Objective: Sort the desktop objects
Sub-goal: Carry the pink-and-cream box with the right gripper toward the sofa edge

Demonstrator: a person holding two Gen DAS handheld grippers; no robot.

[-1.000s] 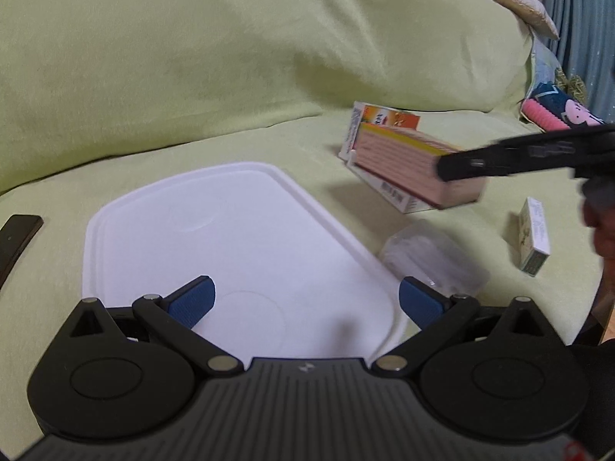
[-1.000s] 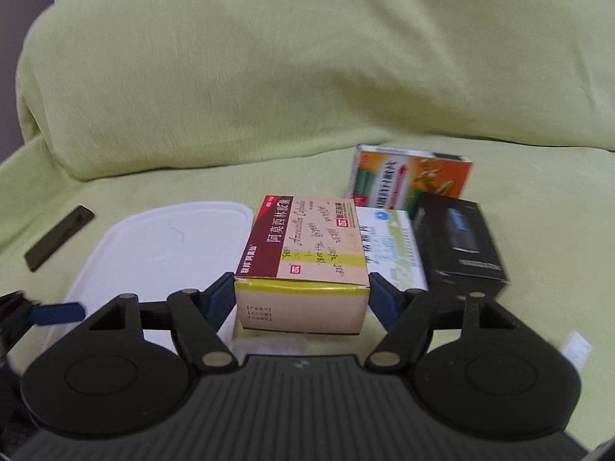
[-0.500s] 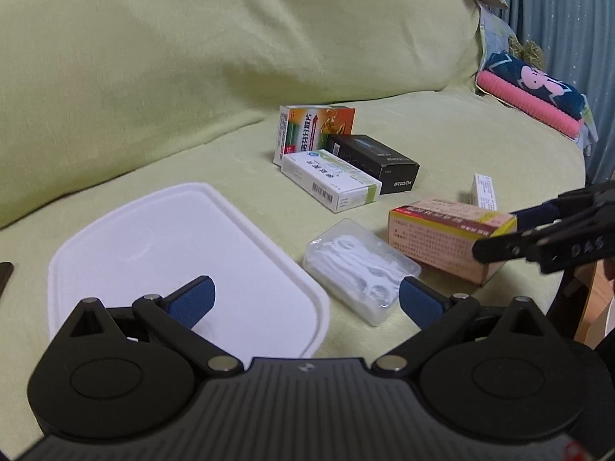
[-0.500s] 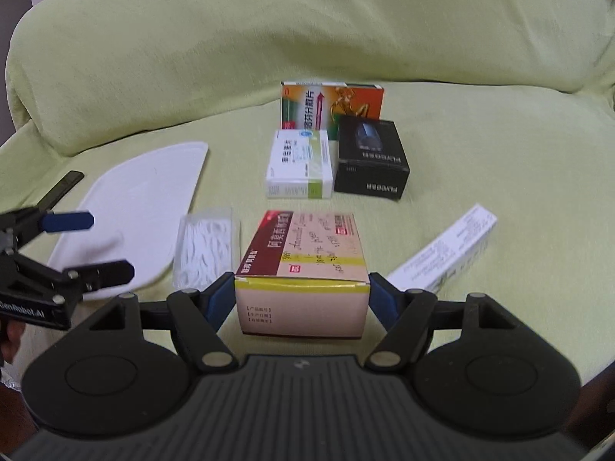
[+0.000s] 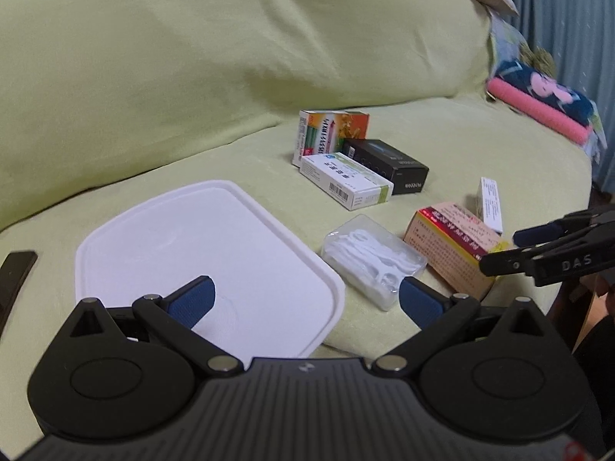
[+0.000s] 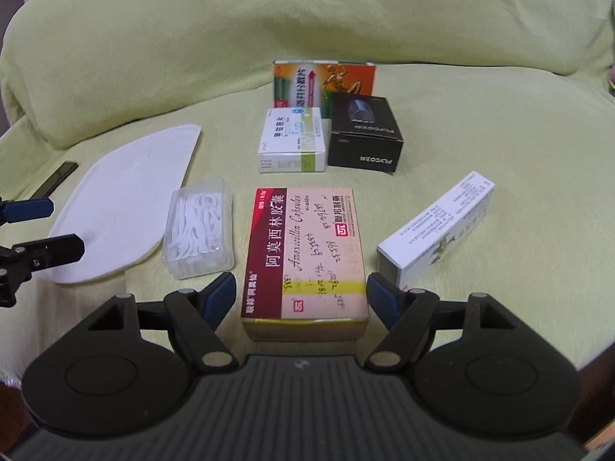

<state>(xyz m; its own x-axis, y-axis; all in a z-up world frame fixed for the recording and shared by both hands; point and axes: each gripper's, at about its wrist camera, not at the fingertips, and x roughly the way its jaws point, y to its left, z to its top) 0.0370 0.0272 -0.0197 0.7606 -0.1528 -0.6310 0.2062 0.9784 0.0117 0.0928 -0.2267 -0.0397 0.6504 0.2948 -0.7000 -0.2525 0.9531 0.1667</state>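
Observation:
A pink and maroon amoxicillin box lies flat on the green cover. My right gripper is open, its blue pads apart on either side of the box's near end. The box also shows in the left wrist view. My left gripper is open and empty above the near edge of a white lid. A clear floss-pick case lies between the lid and the box. A white tube box lies to the right.
A white-green box, a black box and an upright orange-green box cluster further back. A dark strip lies at the far left. The green sofa back rises behind. Pink and blue items lie far right.
My right gripper pulled back with the amoxicillin box, set it down on the cover and opened; the pads now stand clear of it. My left gripper drew back slightly.

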